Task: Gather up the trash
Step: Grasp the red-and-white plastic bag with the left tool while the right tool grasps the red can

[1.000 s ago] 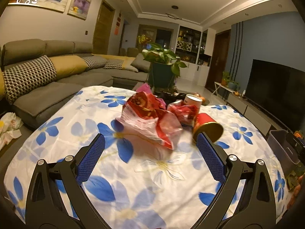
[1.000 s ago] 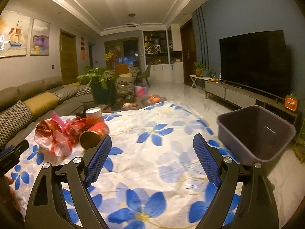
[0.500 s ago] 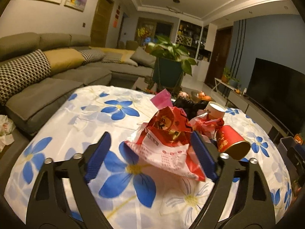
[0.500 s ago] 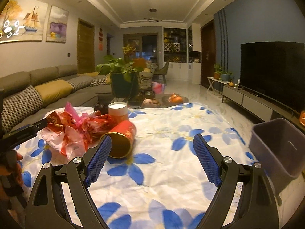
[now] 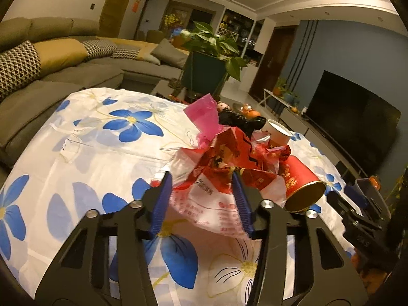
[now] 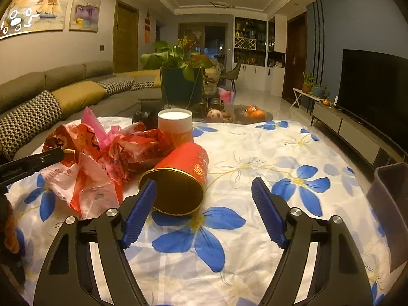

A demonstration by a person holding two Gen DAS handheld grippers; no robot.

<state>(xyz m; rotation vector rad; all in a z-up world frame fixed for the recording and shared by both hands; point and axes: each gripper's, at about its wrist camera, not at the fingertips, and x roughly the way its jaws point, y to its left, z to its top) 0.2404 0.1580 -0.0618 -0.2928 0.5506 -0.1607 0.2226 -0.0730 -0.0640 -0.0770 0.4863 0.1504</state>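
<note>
Red print is seen on the white plastic bag (image 5: 214,204) between the left fingers (image 5: 160,201), too blurred to be read. Gold characters are borne by the red can (image 6: 188,168) just ahead of the right fingers (image 6: 139,204), also illegible.

One red can (image 6: 182,176), one paper cup (image 6: 175,125)

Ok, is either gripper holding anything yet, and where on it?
The left gripper is pinching the red-and-white plastic bag across its crumpled middle. The right gripper is open and empty.
</note>
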